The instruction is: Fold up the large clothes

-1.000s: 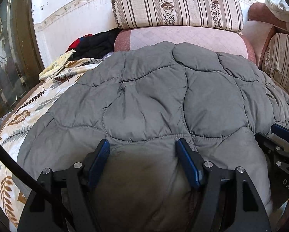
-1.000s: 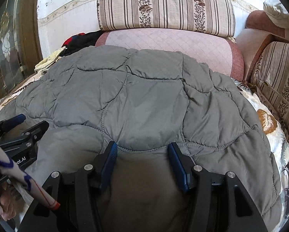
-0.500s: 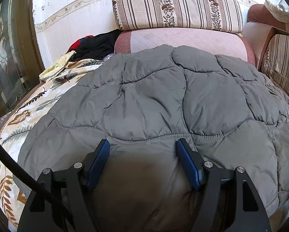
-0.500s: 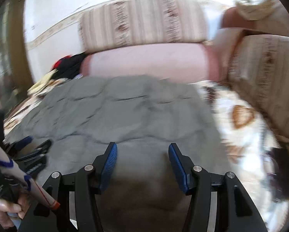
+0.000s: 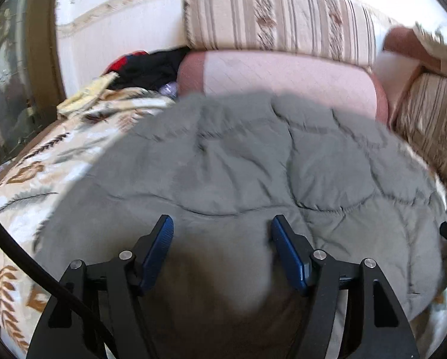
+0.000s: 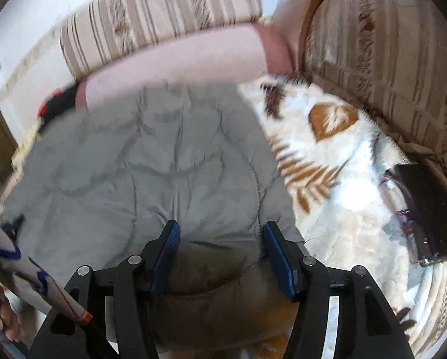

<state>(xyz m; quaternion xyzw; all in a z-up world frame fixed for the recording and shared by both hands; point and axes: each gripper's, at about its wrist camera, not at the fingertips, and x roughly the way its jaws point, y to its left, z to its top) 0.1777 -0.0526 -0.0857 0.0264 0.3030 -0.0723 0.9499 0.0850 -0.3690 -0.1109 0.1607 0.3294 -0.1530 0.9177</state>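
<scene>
Both wrist views over a grey quilted garment (image 5: 253, 161) spread on a leaf-patterned bed cover (image 5: 44, 161), its far edge lying against a pink bolster (image 5: 283, 74) below a striped cushion (image 5: 277, 18).

Left gripper (image 5: 222, 236): fingers spread over the garment's near hem and closing slightly; padded cloth lies between the blue pads (image 5: 286, 252), but they do not appear to press on it.

Right gripper (image 6: 220, 239): set at the garment's near right corner, jaws apart and opening, cloth between them but not pinched. Bare bed cover shows just to its right, and a dark object (image 6: 427, 209) lies near the striped cushion on that side. A hand (image 6: 2, 323) holding the other tool appears at the lower left of this view.

Both pictures are motion-blurred, so actual contact between pads and cloth cannot be settled with certainty.

Judged step: taking hold of the near hem at two points before carrying it over for a fold. To do it well, each gripper should bite deep enough to catch the full padded thickness, not the outer shell alone; the two grips should sit well apart along one edge, and both should lift together so the thick filling does not sag and skew the fold line.
</scene>
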